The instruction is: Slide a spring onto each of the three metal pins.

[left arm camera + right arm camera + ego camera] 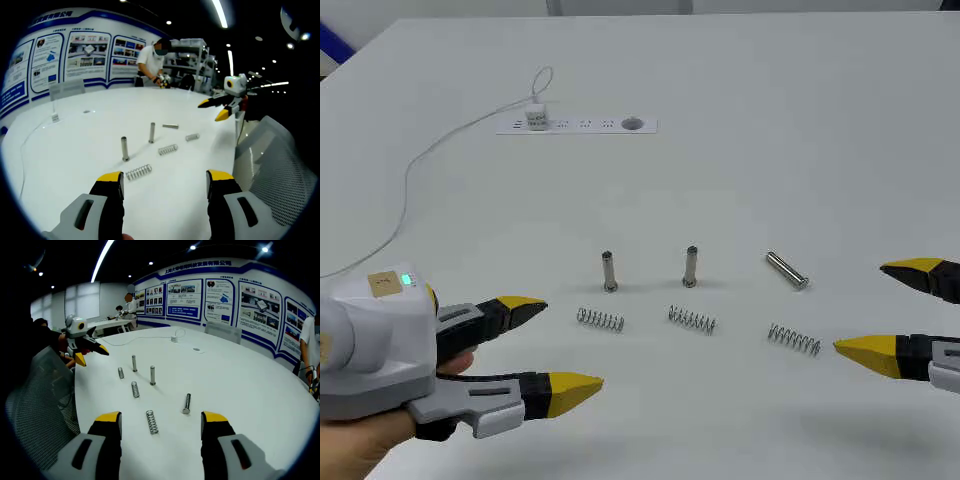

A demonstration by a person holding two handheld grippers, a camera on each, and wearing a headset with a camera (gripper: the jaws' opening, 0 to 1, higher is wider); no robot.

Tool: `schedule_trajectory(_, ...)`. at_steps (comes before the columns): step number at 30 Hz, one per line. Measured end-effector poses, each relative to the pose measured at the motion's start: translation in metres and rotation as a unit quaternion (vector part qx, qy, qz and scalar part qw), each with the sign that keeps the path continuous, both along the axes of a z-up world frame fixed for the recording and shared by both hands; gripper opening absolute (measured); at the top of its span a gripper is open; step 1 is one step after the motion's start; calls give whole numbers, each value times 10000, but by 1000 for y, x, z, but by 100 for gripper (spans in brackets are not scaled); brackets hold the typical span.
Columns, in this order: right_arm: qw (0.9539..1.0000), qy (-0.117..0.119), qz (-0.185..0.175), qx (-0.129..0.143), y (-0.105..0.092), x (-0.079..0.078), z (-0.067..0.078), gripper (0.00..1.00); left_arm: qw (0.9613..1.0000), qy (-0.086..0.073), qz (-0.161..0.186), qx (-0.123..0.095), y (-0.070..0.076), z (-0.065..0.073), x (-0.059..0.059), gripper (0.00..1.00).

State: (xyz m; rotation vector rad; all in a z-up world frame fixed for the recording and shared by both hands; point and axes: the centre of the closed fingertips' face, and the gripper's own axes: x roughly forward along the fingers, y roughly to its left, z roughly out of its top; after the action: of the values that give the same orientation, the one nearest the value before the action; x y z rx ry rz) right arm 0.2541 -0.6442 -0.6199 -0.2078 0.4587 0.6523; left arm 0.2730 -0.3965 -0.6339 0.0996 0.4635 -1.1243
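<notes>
Your left gripper (563, 344) hovers over the white table (770, 150) with its jaws spread and nothing between them, near the left spring (600, 320). That spring lies flat just in front of the left pin (608, 271), its long axis running roughly left to right. Pinch it too hard and it will likely squash or flick out of the jaws, so take it near one end.

The left pin stands upright with its wider foot on the table. A sideways nudge while threading could tip it over.

The middle pin (690, 267) also stands upright, and the middle spring (691, 320) lies across in front of it in the same way. The same risks apply there.

The right pin (786, 271) is the awkward one. It lies on its side, its long axis slanting from far-left to near-right, and its wider end appears to point toward your right gripper (865, 308). Being round, it may roll when touched, and a spring will not stay on until the pin is stood up or held.

The right spring (793, 340) lies flat just in front of that pin. Your right gripper is also spread and empty beside it.
</notes>
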Motion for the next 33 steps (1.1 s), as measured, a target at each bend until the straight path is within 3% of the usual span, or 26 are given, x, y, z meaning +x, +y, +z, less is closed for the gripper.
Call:
schedule_trajectory(16, 9999, 100, -91, 48, -2, 1, 0, 63, 10000, -29, 12, 10, 1, 1, 0, 68)
schedule_trajectory(33, 9997, 221, -93, 9, 0, 15, -2, 61, 10000, -13, 82, -30, 4, 1, 2, 68)
